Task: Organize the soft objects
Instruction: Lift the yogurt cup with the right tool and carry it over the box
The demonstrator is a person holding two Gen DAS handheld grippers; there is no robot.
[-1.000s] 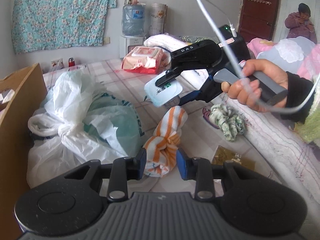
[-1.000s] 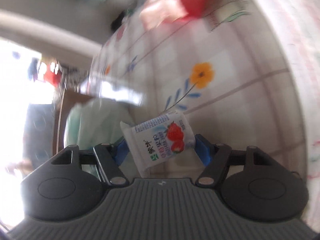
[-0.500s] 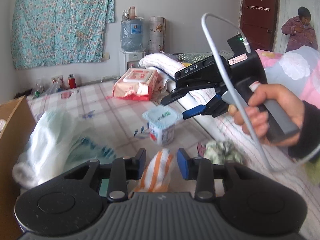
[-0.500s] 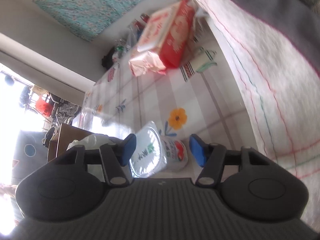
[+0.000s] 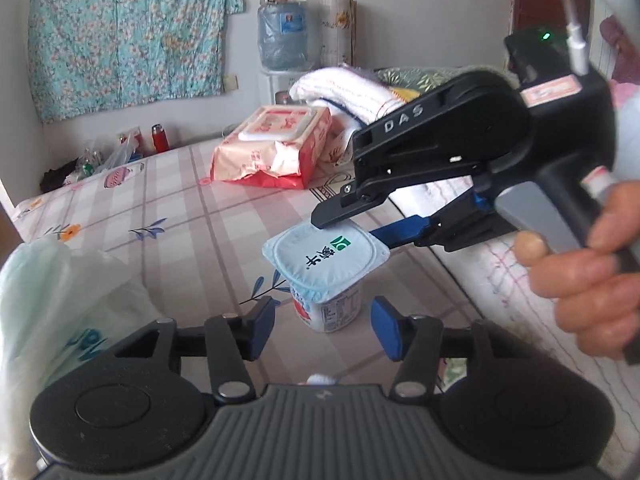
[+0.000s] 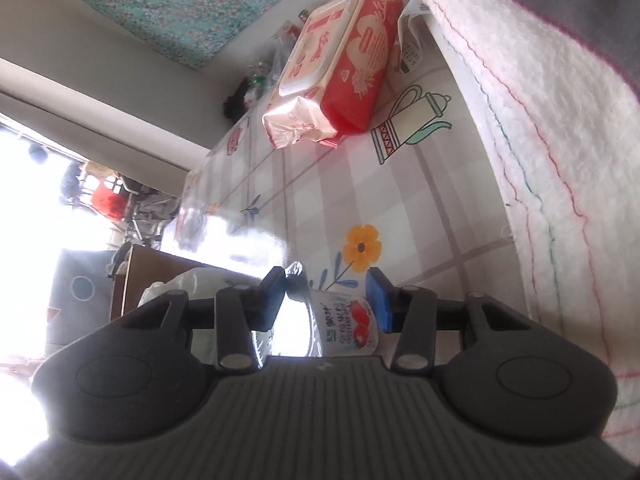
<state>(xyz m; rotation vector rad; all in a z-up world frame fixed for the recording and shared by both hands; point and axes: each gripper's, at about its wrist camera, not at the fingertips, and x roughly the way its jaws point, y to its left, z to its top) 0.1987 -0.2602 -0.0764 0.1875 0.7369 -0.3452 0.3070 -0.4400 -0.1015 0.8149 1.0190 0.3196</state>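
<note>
Pale blue foil covers the yogurt cup (image 5: 326, 276), which is seen upright on the checked tablecloth (image 5: 180, 216) in the left wrist view and is taken as the landmark. The left gripper (image 5: 323, 330) is held just in front of the cup; its blue pads are apart from the cup's sides and its jaws are opening, with only the foot of the cup between them. The right gripper (image 5: 352, 226) is reached in from the right, gripped by a hand (image 5: 588, 280); its black upper finger lies over the far edge of the foil lid and its blue lower finger meets the rim at the right. Behind the cup a red and pink pack of wipes (image 5: 276, 144) is laid flat, and beyond that a folded white towel (image 5: 344, 90) is stacked. Left of the cup a white plastic bag (image 5: 60, 304) is slumped. In the right wrist view the scene is rolled sideways. The right gripper (image 6: 326, 300) is shown with the yogurt cup (image 6: 344, 326) between its blue pads; its jaws are closing, and whether both pads press on the cup cannot be told, as glare hides the lid side. Beyond the cup the pack of wipes (image 6: 336, 72) is seen, and to the right a white blanket (image 6: 560, 160) with coloured stitching is spread.
</note>
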